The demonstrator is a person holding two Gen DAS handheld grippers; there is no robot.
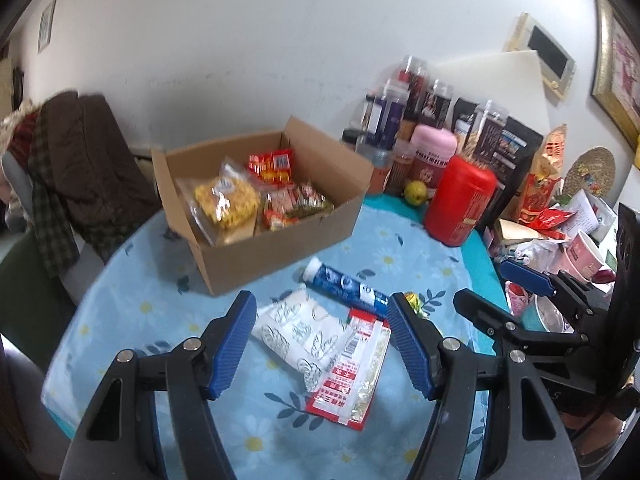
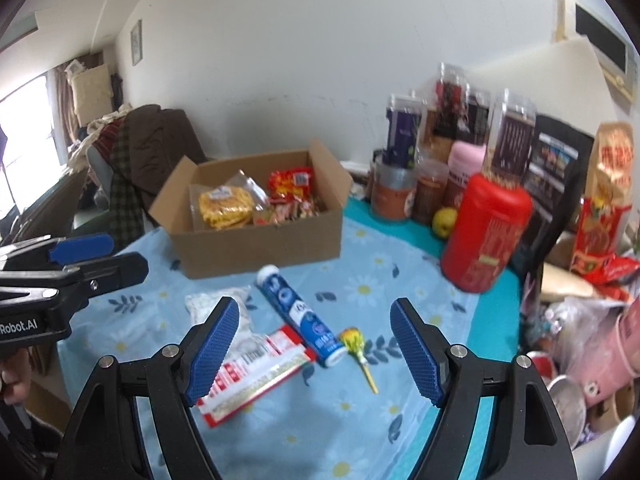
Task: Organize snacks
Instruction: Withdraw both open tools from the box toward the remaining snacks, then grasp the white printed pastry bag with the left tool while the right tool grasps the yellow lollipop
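Observation:
An open cardboard box (image 1: 280, 236) (image 2: 260, 244) holding yellow and red snack packs stands at the back of the blue flowered tablecloth (image 1: 132, 312) (image 2: 400, 420). In front of it lie a white patterned pouch (image 1: 304, 332) (image 2: 212, 304), a red-and-white flat packet (image 1: 352, 380) (image 2: 256, 376), a blue tube (image 1: 344, 286) (image 2: 298, 314) and a yellow lollipop (image 2: 356, 346) (image 1: 414, 302). My left gripper (image 1: 322, 344) hovers open over the pouch and packet. Open and empty, my right gripper (image 2: 314, 350) hangs above the tube and lollipop.
A red canister (image 1: 460, 200) (image 2: 488, 236), jars, dark bags and a green fruit (image 2: 444, 222) crowd the back right. Cups, bags and a metal bowl (image 2: 568, 404) pile along the right edge. A chair with brown clothing (image 1: 88, 168) stands left.

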